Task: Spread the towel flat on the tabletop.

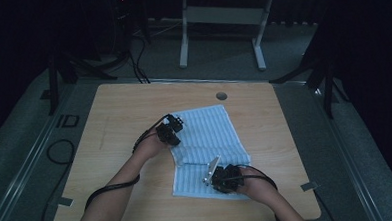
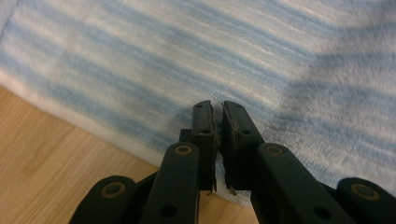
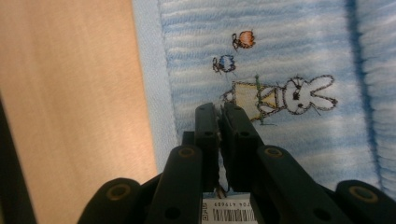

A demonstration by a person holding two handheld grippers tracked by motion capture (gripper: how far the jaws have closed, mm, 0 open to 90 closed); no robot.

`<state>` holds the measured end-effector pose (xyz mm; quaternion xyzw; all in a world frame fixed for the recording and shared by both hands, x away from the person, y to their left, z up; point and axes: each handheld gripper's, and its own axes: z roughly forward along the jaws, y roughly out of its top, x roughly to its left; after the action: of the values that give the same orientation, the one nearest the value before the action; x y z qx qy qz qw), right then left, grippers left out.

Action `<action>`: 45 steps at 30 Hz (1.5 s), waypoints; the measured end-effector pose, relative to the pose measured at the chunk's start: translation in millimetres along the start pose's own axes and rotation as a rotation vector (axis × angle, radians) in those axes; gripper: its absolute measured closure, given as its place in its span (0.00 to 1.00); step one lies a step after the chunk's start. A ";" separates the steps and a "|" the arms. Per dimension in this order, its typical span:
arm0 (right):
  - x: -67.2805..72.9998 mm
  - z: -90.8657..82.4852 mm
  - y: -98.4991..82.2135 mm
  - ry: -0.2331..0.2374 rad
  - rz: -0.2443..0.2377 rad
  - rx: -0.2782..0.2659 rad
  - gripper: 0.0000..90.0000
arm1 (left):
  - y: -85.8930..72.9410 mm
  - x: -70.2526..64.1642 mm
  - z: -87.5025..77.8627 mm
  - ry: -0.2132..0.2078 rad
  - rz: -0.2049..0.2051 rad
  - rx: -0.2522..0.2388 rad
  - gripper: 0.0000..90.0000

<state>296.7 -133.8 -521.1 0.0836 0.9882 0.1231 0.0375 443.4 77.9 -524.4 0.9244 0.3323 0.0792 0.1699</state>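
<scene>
A blue-and-white striped towel [image 1: 210,135] lies on the wooden table [image 1: 129,108], its near part folded over with a crease across the middle. My left gripper [image 1: 174,123] rests at the towel's left edge. In the left gripper view its jaws [image 2: 216,105] stand shut just over the towel [image 2: 187,56] near its hem, with no cloth seen between them. My right gripper [image 1: 210,179] hovers over the near part of the towel. Its jaws [image 3: 219,106] are shut above the cloth [image 3: 280,46], pointing at an embroidered rabbit [image 3: 303,95]. A barcode label [image 3: 229,215] peeks out beneath them.
A round cable hole [image 1: 221,96] sits in the table's far edge. Cables trail from both grippers across the near table. Beyond the table stand a white frame's legs [image 1: 183,41] and dark tripod legs [image 1: 328,79] on grey floor. Bare wood surrounds the towel.
</scene>
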 end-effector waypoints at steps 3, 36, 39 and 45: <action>7.3 -0.5 -0.6 0.025 -0.029 0.004 0.95 | 4.7 3.0 1.0 0.022 0.003 0.019 0.91; 63.4 -7.7 -4.6 0.176 -0.157 -0.009 0.93 | 23.8 26.2 5.4 0.112 -0.081 0.001 0.77; 45.9 -22.7 -10.4 0.123 -0.108 -0.044 0.93 | 19.0 20.2 -7.8 0.046 -0.083 -0.037 0.72; -14.4 -45.8 -31.3 0.020 0.067 -0.126 0.92 | 2.4 4.0 -30.2 -0.053 -0.036 -0.065 0.72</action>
<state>301.7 -177.1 -483.8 0.1127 0.9755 0.1869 0.0286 440.1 86.7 -495.4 0.9141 0.3413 0.0623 0.2098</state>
